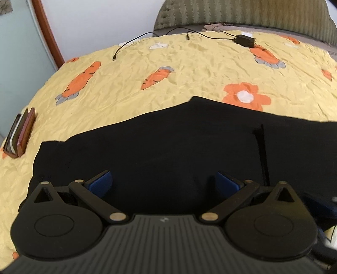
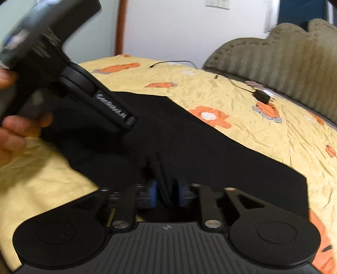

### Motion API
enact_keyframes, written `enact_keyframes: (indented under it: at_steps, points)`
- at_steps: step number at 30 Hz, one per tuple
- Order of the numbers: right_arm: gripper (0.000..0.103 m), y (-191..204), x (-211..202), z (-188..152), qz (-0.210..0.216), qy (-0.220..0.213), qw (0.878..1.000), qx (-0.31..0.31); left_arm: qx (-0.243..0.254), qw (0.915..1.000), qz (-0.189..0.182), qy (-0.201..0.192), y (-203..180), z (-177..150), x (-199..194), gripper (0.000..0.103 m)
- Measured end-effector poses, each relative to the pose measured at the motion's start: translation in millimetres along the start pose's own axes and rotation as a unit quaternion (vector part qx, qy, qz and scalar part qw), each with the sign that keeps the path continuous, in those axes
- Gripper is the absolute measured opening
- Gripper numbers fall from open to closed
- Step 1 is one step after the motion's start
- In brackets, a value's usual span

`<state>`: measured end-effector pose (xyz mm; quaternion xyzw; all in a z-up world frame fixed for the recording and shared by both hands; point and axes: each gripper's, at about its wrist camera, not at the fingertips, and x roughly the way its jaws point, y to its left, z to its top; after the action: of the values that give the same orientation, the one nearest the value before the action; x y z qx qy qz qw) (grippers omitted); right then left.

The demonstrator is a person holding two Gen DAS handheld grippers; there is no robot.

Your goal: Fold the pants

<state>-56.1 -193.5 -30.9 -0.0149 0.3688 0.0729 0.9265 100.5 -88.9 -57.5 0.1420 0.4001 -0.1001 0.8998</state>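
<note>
Black pants [image 1: 160,143] lie flat on the yellow carrot-print bedspread [image 1: 189,65]. My left gripper [image 1: 163,181] hovers low over them, open wide, with nothing between its blue pads [image 1: 100,183]. In the right wrist view the pants [image 2: 189,143] stretch away in a long band. My right gripper [image 2: 166,195] sits at their near edge with its jaws a little apart. A raised fold of the black cloth stands between the blue pads [image 2: 152,195], and I see no press on it. A hand [image 2: 12,130] holds the left tool's body [image 2: 84,84] above the pants at upper left.
A phone in a brown case [image 1: 21,132] lies at the bed's left edge. A black charger [image 1: 245,40] with its cables lies near the padded headboard [image 1: 252,14]. Bare bedspread spreads beyond the pants. A wall and a door frame [image 1: 50,35] stand at the left.
</note>
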Motion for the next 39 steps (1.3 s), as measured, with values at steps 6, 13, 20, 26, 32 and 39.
enact_keyframes:
  at_steps: [6, 13, 20, 26, 32, 39]
  points:
    - [0.031, -49.4, -38.3, -0.3, -0.010, -0.074, 0.990, 0.123, -0.024, 0.9997, 0.009, -0.006, 27.9, -0.2, -3.6, 0.103]
    - [0.032, -18.2, 4.9, -11.9, -0.094, 0.017, 0.994, 0.044, -0.028, 0.9993, 0.016, -0.017, 65.2, -10.8, -18.4, 0.103]
    - [0.065, 1.0, 8.3, -7.8, -0.099, 0.024, 0.994, 0.039, -0.054, 0.9973, 0.040, -0.028, 130.5, -19.9, -33.6, 0.103]
    - [0.065, 53.2, -9.9, 30.3, -0.068, -0.054, 0.996, 0.024, -0.072, 0.9915, 0.101, -0.039, 187.2, -34.2, -47.3, 0.103]
    - [0.064, 189.5, -3.2, 45.7, -0.020, -0.124, 0.962, -0.244, -0.133, 0.9832, 0.122, -0.027, 251.1, -56.8, -63.8, 0.103]
    - [0.056, 284.4, 44.2, 48.4, -0.004, -0.146, 0.901, -0.409, -0.162, 0.9751, 0.151, -0.014, 291.8, -76.5, -73.2, 0.103]
